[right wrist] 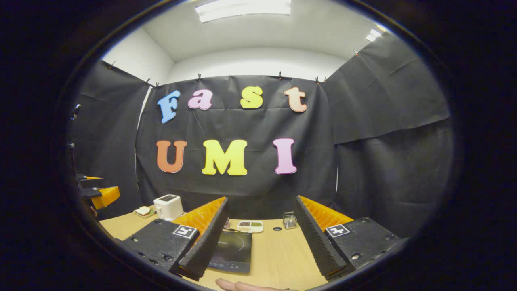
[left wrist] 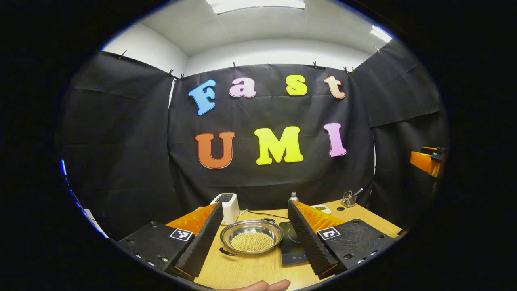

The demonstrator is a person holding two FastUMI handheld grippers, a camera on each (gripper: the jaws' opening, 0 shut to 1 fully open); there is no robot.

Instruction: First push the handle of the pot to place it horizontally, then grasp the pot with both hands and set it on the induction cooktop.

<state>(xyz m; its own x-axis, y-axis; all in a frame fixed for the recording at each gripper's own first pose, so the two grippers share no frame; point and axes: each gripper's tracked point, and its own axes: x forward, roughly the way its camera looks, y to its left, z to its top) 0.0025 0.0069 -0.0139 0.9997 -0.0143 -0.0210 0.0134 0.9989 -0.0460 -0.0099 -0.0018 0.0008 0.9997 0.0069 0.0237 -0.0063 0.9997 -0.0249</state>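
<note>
A shallow steel pot (left wrist: 251,237) holding pale grains sits on the wooden table (left wrist: 258,268), its dark handle (left wrist: 227,252) pointing toward me at the front left. Just right of it lies the black induction cooktop (left wrist: 291,244), also seen in the right gripper view as a black cooktop (right wrist: 234,250). My left gripper (left wrist: 253,242) stands open, held above the table, and the pot shows between its fingers farther off. My right gripper (right wrist: 258,242) is open too, with the cooktop behind its left finger (right wrist: 206,242). Both hold nothing.
A white toaster (left wrist: 227,207) stands behind the pot; it shows again as a toaster (right wrist: 168,206) at the left. A small bottle (left wrist: 293,197), a utensil holder (left wrist: 349,199), a divided snack dish (right wrist: 250,226) and a metal cup (right wrist: 289,220) line the back. A fingertip (left wrist: 266,285) shows at the bottom.
</note>
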